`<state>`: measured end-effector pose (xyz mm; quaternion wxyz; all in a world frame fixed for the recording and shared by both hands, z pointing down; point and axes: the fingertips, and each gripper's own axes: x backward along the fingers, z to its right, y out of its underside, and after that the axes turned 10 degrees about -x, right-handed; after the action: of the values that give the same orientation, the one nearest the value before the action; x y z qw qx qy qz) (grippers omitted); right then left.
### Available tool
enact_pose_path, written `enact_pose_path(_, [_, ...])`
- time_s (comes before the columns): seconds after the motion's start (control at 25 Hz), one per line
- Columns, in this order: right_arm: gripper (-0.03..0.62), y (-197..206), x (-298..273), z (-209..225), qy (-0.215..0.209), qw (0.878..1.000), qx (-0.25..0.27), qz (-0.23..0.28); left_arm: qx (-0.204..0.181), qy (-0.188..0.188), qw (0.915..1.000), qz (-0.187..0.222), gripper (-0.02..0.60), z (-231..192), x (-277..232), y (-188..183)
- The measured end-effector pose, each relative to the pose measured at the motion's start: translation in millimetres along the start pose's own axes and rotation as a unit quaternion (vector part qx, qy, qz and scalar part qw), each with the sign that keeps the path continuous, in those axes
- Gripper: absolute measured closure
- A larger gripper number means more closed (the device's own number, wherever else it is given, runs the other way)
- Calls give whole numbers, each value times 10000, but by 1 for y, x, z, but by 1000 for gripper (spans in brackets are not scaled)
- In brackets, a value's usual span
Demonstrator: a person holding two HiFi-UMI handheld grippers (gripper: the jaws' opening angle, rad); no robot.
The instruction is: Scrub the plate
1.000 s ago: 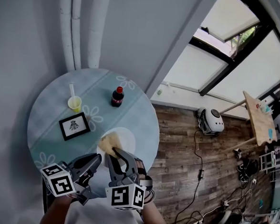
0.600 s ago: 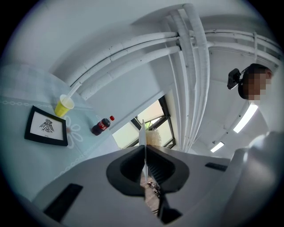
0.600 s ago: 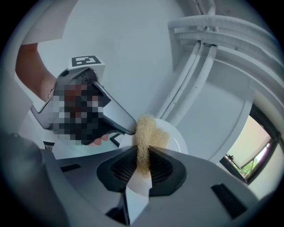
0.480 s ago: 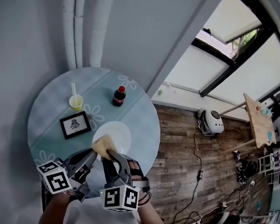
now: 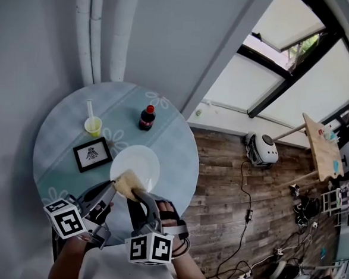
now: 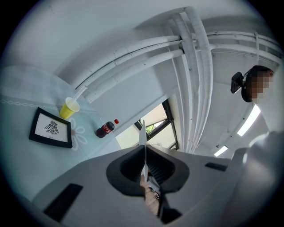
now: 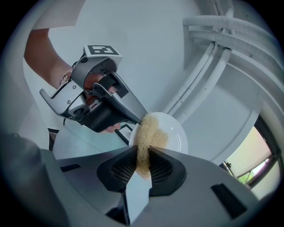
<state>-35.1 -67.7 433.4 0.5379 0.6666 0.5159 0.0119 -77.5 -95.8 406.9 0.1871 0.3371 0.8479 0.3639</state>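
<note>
A scrubbing stroke appears under way: within the past second the tan scouring pad has slid back to the near rim of the white plate, leaving most of the dish bare. The right gripper is clamped on the pad, its jaws held slightly apart by it. The left gripper, pinched almost fully closed, grips the plate's near-left rim, steadying it over the round table beside a framed picture.
</note>
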Motion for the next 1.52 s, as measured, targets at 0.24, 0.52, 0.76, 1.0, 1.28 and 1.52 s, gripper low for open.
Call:
enact_pose_path(0.24, [526,8,-1,-4,-55,9996,235,-150,100,-50,9999,41,566,-6,0,0])
enact_pose_path(0.52, [526,12,-2,-4,-43,9993,304,-233,122,-98,9998,88,566,-9,-1,-2])
enact_pose_path(0.76, [526,19,-4,-8,-33,9987,367,-365,125,-150,9998,97,566,-13,1,-3])
enact_pose_path(1.0, [526,29,-5,-5,68,9982,313,-501,183,-99,9997,93,566,-17,0,-4])
enact_pose_path(1.28, [526,43,0,3,243,9977,101,-621,191,19,9998,61,565,-12,-2,-3])
enact_pose_path(1.52, [526,57,4,12,413,9964,-69,-744,163,153,9997,-33,565,-7,-4,1])
